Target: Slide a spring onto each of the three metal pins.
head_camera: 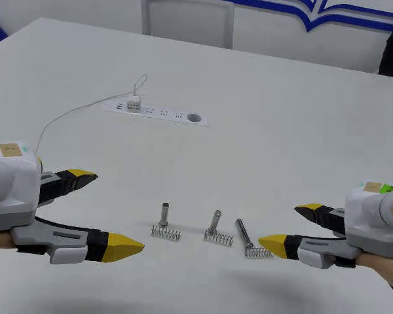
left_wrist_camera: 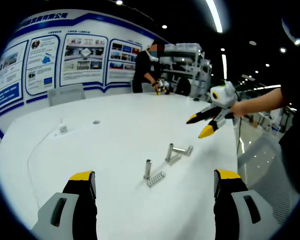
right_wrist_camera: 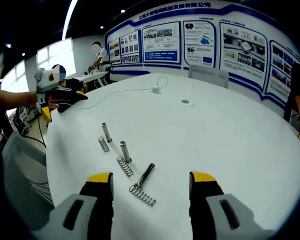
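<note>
1. Three metal pins were seen in a row on the white table (head_camera: 281, 98), near the person, each with a loose spring beside it. None of the springs had been slid onto a pin.
2. The left pin (head_camera: 164, 214) stood upright, and the left spring (head_camera: 166, 232) lay just on its near side.
3. The middle pin (head_camera: 215, 221) was also standing, slightly tilted, with the middle spring (head_camera: 218, 238) lying close against its near side.
4. The right pin (head_camera: 242, 231) lay flat on the table. Its near end was at the right spring (head_camera: 258, 252); whether the two touched could not be told.
5. The left gripper (head_camera: 118, 210) was held to the left of the row, apart from the left pin, with its jaws spread wide and nothing between them. In the left gripper view the left pin and its spring were framed ahead, between the two yellow tips.
6. The right gripper (head_camera: 280, 226) was held to the right of the row, its jaws likewise spread wide and empty. Its nearer yellow tip was just beside the right spring, and the flat right pin was seen ahead between the tips in the right gripper view.
7. A power strip (head_camera: 154, 112) with a white plug (head_camera: 133, 103) and a thin cable (head_camera: 65, 118) lay farther across the table, well apart from the pins.
</note>
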{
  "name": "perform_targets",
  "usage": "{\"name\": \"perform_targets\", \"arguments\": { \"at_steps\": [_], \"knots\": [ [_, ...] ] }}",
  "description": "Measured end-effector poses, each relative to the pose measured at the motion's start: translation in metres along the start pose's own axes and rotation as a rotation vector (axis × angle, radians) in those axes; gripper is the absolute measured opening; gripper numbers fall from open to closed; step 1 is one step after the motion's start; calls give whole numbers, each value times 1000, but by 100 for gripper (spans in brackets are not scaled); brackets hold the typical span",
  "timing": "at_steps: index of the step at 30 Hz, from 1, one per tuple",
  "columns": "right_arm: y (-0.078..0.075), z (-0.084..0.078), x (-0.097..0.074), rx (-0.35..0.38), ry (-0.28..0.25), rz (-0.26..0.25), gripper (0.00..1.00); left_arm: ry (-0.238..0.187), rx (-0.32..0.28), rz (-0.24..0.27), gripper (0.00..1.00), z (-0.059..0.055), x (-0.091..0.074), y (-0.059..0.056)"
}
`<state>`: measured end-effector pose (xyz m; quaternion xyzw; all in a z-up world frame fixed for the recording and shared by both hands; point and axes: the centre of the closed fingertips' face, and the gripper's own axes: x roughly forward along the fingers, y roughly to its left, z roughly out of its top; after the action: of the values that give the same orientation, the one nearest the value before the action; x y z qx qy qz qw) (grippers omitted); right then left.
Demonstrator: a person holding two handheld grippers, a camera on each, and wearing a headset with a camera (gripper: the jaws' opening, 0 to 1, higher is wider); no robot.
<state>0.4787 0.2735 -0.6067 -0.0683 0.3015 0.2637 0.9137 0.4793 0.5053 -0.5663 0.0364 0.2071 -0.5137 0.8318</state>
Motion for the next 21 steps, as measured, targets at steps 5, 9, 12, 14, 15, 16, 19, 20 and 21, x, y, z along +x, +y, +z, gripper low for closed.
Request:
{"name": "perform_targets", "arguments": {
  "at_steps": [5, 9, 12, 14, 15, 16, 19, 20, 21],
  "knots": [
    [0, -7, 30, 24, 67, -29, 49, 9, -7, 1, 100, -5, 0, 1],
    [1, -15, 49, 46, 112, -41, 44, 10, -17, 5, 100, -8, -3, 2],
    [1, -17, 57, 74, 120, -42, 40, 10, -24, 12, 100, -9, -5, 5],
    [2, -19, 61, 85, 123, -40, 38, 11, -29, 16, 100, -11, -6, 6],
    [2, -19, 63, 87, 126, -42, 38, 12, -32, 18, 100, -11, -6, 7],
    [2, -20, 65, 90, 129, -41, 36, 13, -36, 18, 100, -12, -6, 7],
    [1, -20, 69, 93, 132, -41, 33, 15, -40, 18, 100, -14, -6, 7],
    [1, -20, 70, 93, 132, -41, 32, 15, -41, 19, 100, -14, -5, 7],
    [1, -20, 72, 95, 135, -41, 31, 14, -44, 19, 100, -14, -5, 7]
  ]
}}
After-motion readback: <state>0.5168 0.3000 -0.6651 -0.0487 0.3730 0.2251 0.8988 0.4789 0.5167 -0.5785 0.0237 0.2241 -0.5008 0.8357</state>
